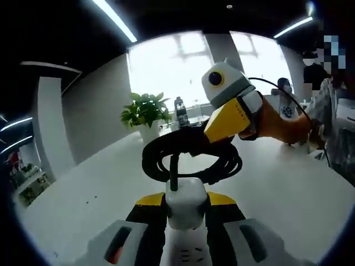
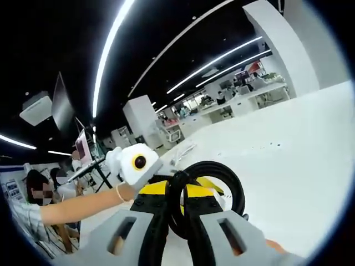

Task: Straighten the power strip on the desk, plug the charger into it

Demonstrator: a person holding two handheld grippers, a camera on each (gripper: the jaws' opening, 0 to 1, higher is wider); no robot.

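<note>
My left gripper (image 1: 186, 206) is shut on the white power strip (image 1: 186, 252), held at the end where its black cable leaves. That cable forms a thick black coil (image 1: 191, 156) lifted just above the white desk (image 1: 288, 188). The right gripper (image 1: 213, 133), with yellow jaws and a white camera box, reaches in from the right and clamps the far side of the coil. In the right gripper view, my right gripper (image 2: 176, 213) is shut on the black coil (image 2: 222, 177). The left gripper (image 2: 166, 191) faces it from behind the coil, carried by a person's bare forearm (image 2: 77, 208).
A potted green plant (image 1: 145, 113) and a dark bottle (image 1: 180, 111) stand at the desk's far edge by bright windows. People sit at the right (image 1: 319, 83). A white pillar (image 2: 288, 44) and rows of office desks (image 2: 244, 100) lie beyond the desk.
</note>
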